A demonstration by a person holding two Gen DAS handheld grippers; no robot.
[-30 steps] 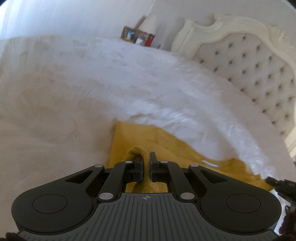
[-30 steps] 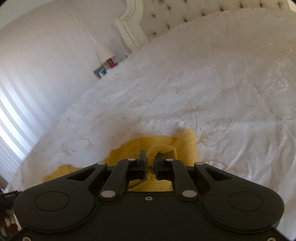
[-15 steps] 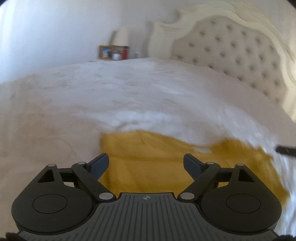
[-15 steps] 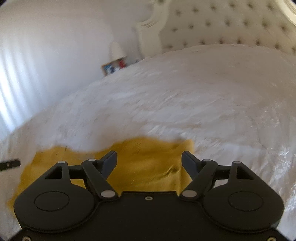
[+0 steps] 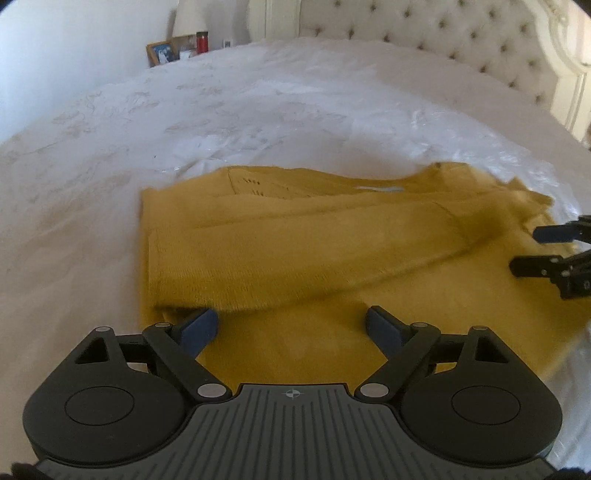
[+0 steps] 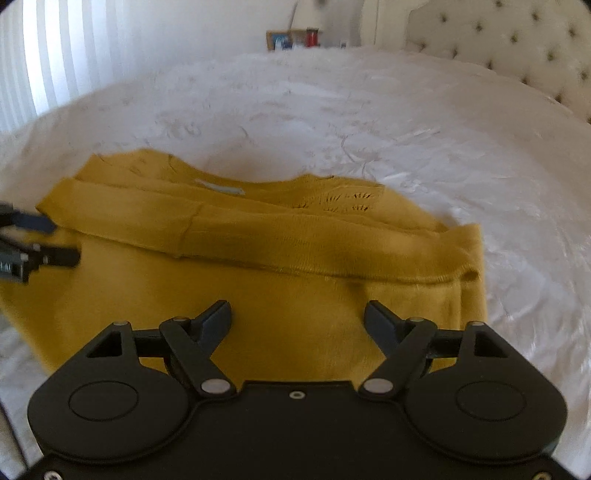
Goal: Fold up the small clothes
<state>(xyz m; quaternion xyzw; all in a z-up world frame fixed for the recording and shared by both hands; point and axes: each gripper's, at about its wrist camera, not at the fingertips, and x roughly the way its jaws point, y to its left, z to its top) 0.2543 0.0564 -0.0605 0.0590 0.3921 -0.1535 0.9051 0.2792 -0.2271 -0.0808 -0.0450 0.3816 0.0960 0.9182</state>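
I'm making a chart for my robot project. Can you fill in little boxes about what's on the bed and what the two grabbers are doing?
garment: yellow sweater, lying flat
sleeve: folded across the body
surface: white bedspread
left gripper: open, empty, over the near hem
right gripper: open, empty, over the near hem
behind: tufted headboard

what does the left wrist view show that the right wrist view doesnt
Only the left wrist view shows the sweater's left edge with the sleeve cuff folded across it, and the right tool at the frame's right edge. Only the right wrist view shows the window blinds, the sweater's right edge, and the left tool. Both show the yellow sweater flat on the white bedspread, the tufted headboard, and both tools open, holding nothing.
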